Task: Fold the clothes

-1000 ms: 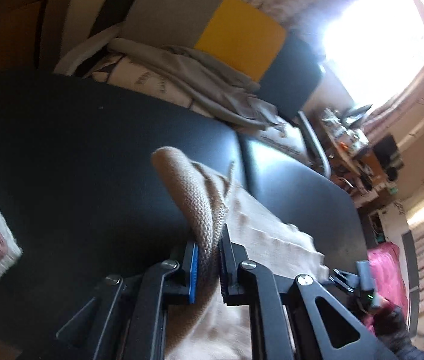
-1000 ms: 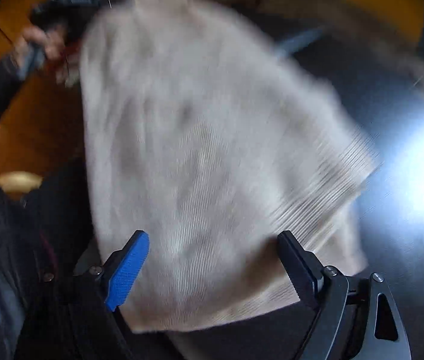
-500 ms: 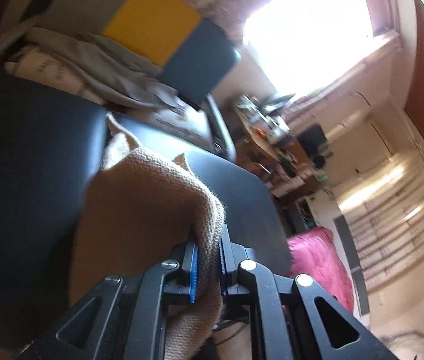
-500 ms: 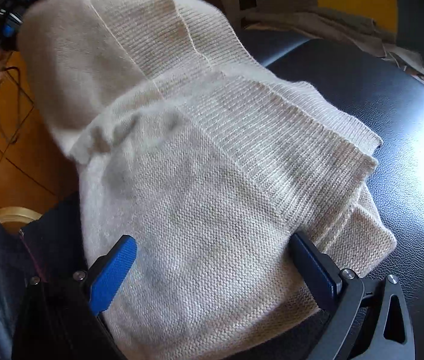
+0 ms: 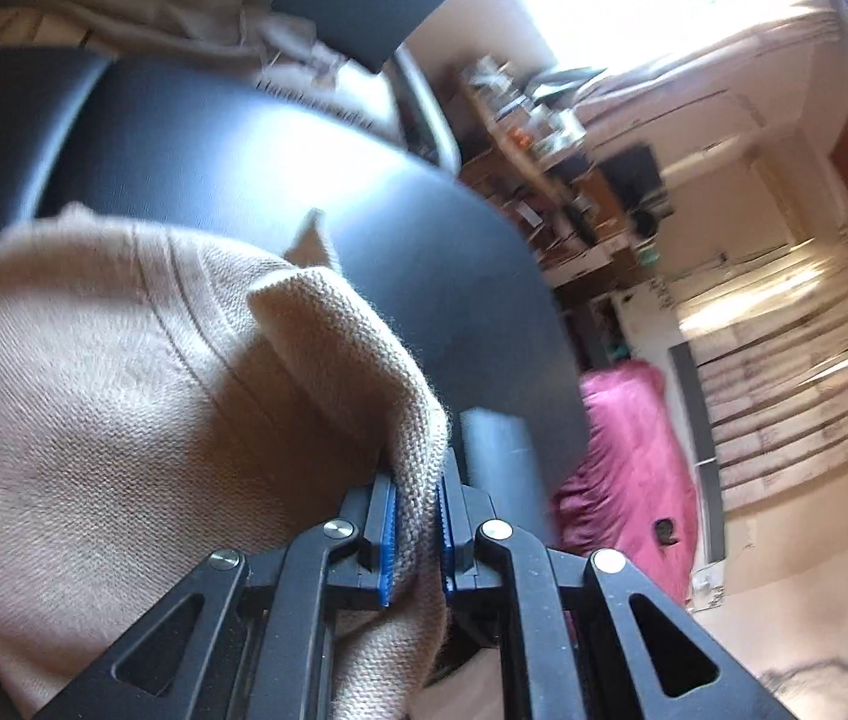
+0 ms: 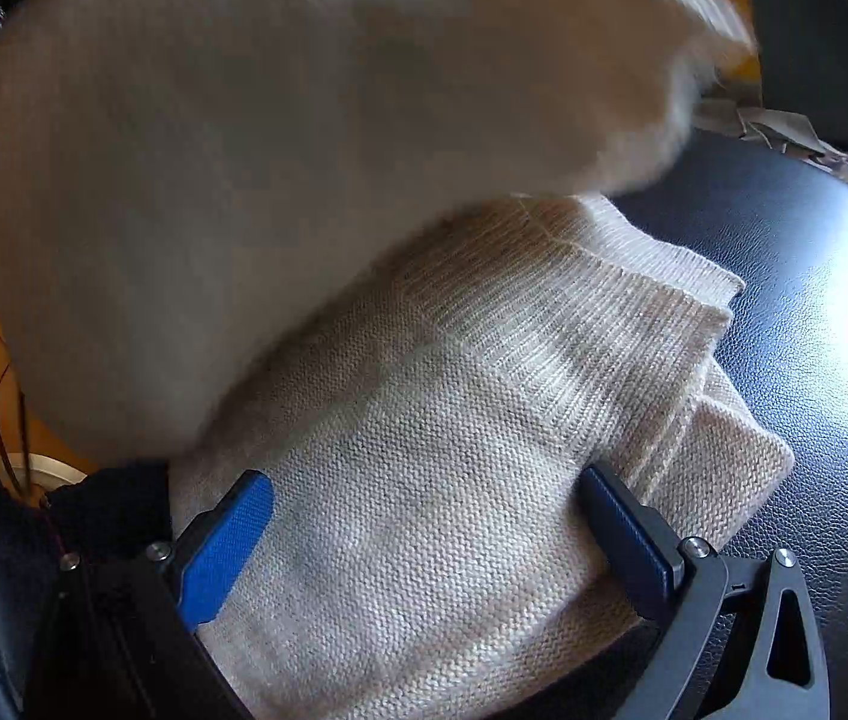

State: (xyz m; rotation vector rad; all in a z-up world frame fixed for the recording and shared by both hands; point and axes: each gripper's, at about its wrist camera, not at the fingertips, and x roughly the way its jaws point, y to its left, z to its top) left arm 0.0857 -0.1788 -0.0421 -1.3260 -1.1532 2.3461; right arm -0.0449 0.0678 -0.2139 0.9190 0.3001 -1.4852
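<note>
We see the left tool (image 5: 415, 531) clamped tight on a fold of the beige knit sweater (image 5: 124, 420), which lies on the black table (image 5: 436, 276) just ahead of both tools, while the right tool (image 6: 424, 534) stands wide apart astride it, its jaws having just opened, gripping nothing.

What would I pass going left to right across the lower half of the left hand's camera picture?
Beige knit sweater → left gripper, pinching a fold of that sweater → edge of the black padded surface → pink fabric heap → pale wall with slatted light stripes.
</note>
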